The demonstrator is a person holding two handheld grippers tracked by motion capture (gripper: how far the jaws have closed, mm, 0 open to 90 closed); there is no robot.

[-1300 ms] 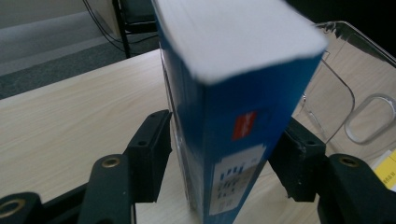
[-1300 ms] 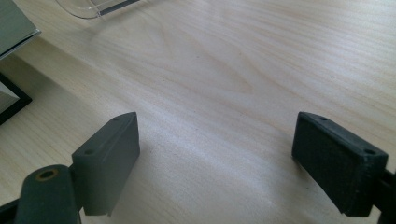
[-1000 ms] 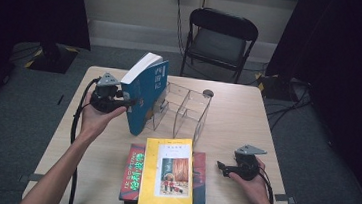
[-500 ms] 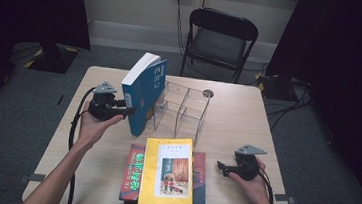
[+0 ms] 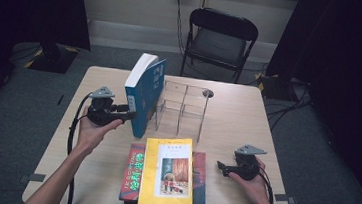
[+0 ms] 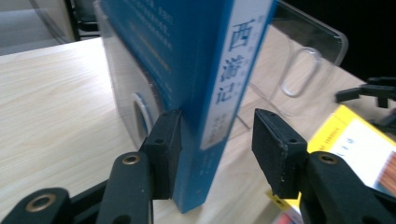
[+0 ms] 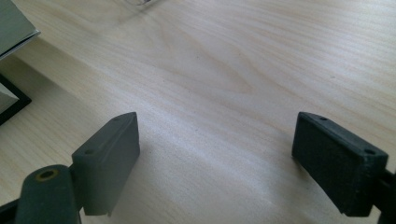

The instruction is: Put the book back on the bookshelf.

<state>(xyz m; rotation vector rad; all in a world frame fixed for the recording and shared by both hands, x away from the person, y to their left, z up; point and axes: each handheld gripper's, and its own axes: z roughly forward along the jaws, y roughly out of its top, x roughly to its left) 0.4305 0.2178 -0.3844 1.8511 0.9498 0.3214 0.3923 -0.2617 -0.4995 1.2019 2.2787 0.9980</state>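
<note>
One blue book [image 6: 205, 70] betw. left gripper [image 6: 215, 140] pads.

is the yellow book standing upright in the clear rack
No, the yellow book lies flat on top of the stack at the near edge of the table, in front of the clear rack.

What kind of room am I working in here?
Probably a recording studio or lab corner: black curtains on both sides, a folding chair behind the wooden table, loose cables on grey carpet.

Even overhead light on the table [image 5: 248, 113], dark surroundings; soft shadows, close views slightly blurred.
</note>
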